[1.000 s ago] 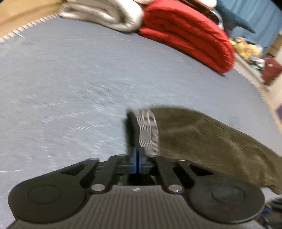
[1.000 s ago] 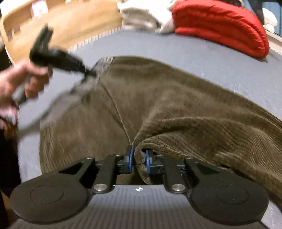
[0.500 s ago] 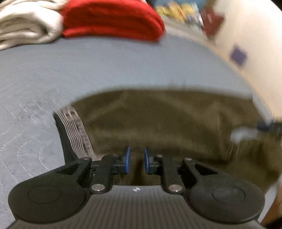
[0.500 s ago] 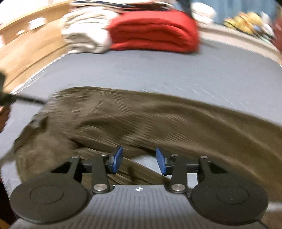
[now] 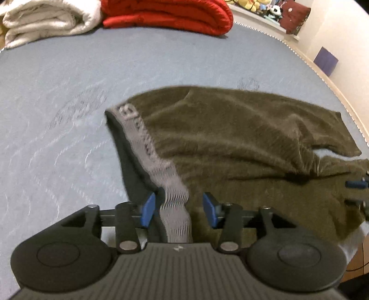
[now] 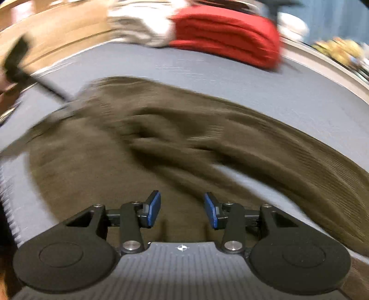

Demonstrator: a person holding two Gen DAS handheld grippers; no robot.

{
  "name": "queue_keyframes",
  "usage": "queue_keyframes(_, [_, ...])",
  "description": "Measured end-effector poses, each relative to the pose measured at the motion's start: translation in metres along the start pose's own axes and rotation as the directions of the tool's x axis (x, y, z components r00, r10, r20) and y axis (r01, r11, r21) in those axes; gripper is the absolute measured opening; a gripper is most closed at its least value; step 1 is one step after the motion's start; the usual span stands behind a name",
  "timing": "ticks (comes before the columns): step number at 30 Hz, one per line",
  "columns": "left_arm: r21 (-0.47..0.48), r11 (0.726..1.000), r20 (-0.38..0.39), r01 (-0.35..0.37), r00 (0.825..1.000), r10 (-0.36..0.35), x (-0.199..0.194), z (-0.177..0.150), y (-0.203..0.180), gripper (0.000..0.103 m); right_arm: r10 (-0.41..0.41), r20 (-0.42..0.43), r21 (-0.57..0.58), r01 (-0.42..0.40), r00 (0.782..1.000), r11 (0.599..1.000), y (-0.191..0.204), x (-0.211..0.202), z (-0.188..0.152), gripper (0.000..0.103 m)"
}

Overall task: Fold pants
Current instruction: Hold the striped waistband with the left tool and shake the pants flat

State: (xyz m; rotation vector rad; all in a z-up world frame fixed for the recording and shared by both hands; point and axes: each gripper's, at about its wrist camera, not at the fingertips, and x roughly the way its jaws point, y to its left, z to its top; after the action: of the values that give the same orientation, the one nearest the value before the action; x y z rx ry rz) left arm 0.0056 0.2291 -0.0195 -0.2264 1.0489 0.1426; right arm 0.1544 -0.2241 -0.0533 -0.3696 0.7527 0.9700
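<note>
Olive corduroy pants (image 5: 230,147) lie rumpled on a blue-grey bed (image 5: 57,92), with the grey elastic waistband (image 5: 147,147) on the left and the legs running right. My left gripper (image 5: 180,210) is open, its blue pads (image 5: 147,207) either side of the waistband's near end. My right gripper (image 6: 182,210) is open and empty just above the pants (image 6: 161,138). The right wrist view is blurred. The left gripper's black body (image 6: 27,69) shows at that view's far left, and the right gripper's blue tip (image 5: 356,184) at the left wrist view's right edge.
A folded red blanket (image 5: 168,13) and a white blanket (image 5: 43,18) lie at the far end of the bed. Stuffed toys (image 5: 260,7) and a wall lie beyond the bed's right edge (image 5: 322,76). A wooden frame (image 6: 57,25) borders the left.
Both grippers let go of the pants and opened wide. The pants now lie spread on the bed. The left gripper swung right toward the waistband.
</note>
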Motion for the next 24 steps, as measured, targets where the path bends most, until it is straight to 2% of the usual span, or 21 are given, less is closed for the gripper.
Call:
queue_keyframes(1, [0.001,1.000,-0.015,-0.004,1.000,0.004,0.001,-0.005,0.002,0.060,0.036,0.003,-0.038,-0.035,0.999,0.999,0.014,-0.001,-0.002,0.044])
queue_keyframes(4, [-0.004,1.000,-0.060,-0.011,0.998,0.011,0.008,-0.018,0.010,0.063,0.142,-0.022,-0.137,-0.143,0.990,0.980,0.056,0.002,-0.009,0.044])
queue_keyframes(6, [-0.006,1.000,-0.085,-0.014,0.996,0.013,0.014,-0.026,0.018,0.066,0.171,-0.058,-0.204,-0.179,0.984,0.962,0.081,0.005,-0.011,0.044])
queue_keyframes(8, [0.011,1.000,-0.093,-0.013,0.996,0.014,0.019,-0.031,0.022,0.073,0.177,-0.098,-0.251,-0.196,0.979,0.948,0.097,0.013,-0.015,0.048])
queue_keyframes(11, [0.007,1.000,-0.095,0.013,0.995,-0.012,0.020,-0.032,0.025,0.072,0.165,-0.163,-0.309,-0.209,0.973,0.928,0.113,0.028,-0.022,0.049])
queue_keyframes(13, [0.002,0.999,-0.106,0.043,0.993,-0.042,0.022,-0.032,0.024,0.071,0.138,-0.171,-0.368,-0.193,0.976,0.909,0.123,0.030,-0.028,0.050])
queue_keyframes(16, [0.014,0.995,-0.120,0.099,0.988,-0.096,0.029,-0.038,0.018,0.057,0.129,-0.173,-0.379,-0.187,0.976,0.906,0.126,0.028,-0.028,0.050])
queue_keyframes(18, [0.068,0.994,-0.110,0.088,0.991,-0.080,0.029,-0.040,0.012,0.046,0.137,-0.176,-0.381,-0.196,0.975,0.904,0.126,0.028,-0.027,0.033])
queue_keyframes(19, [0.091,0.992,-0.107,0.090,0.991,-0.080,0.027,-0.039,0.010,0.038,0.146,-0.173,-0.385,-0.203,0.974,0.900,0.126,0.028,-0.028,0.017])
queue_keyframes(20, [0.104,0.990,-0.103,0.092,0.991,-0.082,0.025,-0.038,0.009,0.033,0.139,-0.166,-0.396,-0.195,0.976,0.897,0.129,0.028,-0.027,0.011])
queue_keyframes(24, [0.119,0.985,-0.075,0.122,0.991,-0.113,0.004,-0.037,0.012,0.027,0.114,-0.154,-0.472,-0.174,0.982,0.864,0.140,0.024,-0.028,0.007])
